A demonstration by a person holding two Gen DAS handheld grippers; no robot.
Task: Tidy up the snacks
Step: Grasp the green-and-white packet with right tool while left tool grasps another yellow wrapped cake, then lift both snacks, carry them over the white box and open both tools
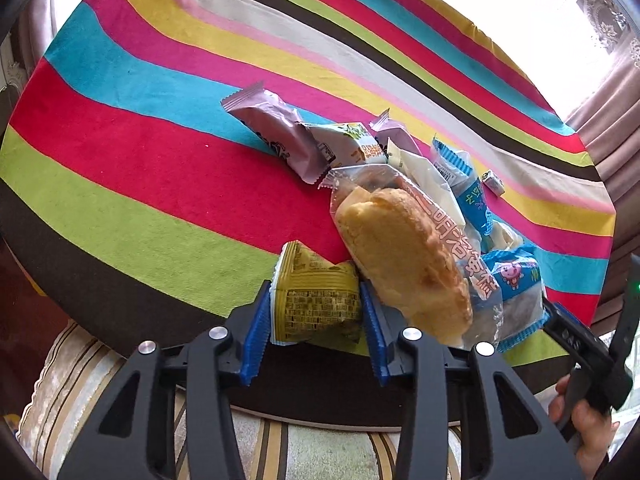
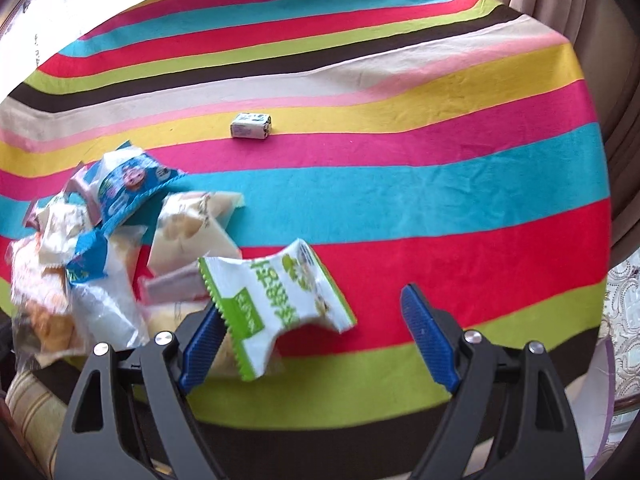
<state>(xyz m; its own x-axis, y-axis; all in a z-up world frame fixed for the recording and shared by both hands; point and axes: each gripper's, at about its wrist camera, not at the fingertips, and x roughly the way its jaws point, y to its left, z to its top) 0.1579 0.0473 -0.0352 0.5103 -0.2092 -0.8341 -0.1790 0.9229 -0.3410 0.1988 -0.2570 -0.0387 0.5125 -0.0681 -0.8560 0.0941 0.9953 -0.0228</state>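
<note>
My left gripper [image 1: 316, 320] is shut on a small olive-yellow snack packet [image 1: 320, 296] at the near edge of the table, with a blue pad pressed against each side. Right beside it a pile holds a bun in a clear wrapper [image 1: 404, 260], a purple packet [image 1: 272, 132] and blue-and-white packets [image 1: 516, 276]. My right gripper [image 2: 316, 336] stands wide open. A white-and-green packet [image 2: 276, 300] lies between its fingers, against the left pad [image 2: 202, 336]. The snack pile [image 2: 100, 240] is to its left. A small white box [image 2: 252, 125] lies alone further back.
The round table wears a bright striped cloth [image 2: 440, 184]. A striped cushion [image 1: 280, 448] sits below the near edge. Curtains [image 2: 560, 0] hang behind at the right. A hand [image 1: 584, 420] holding the other gripper's black body [image 1: 580, 344] shows at the lower right.
</note>
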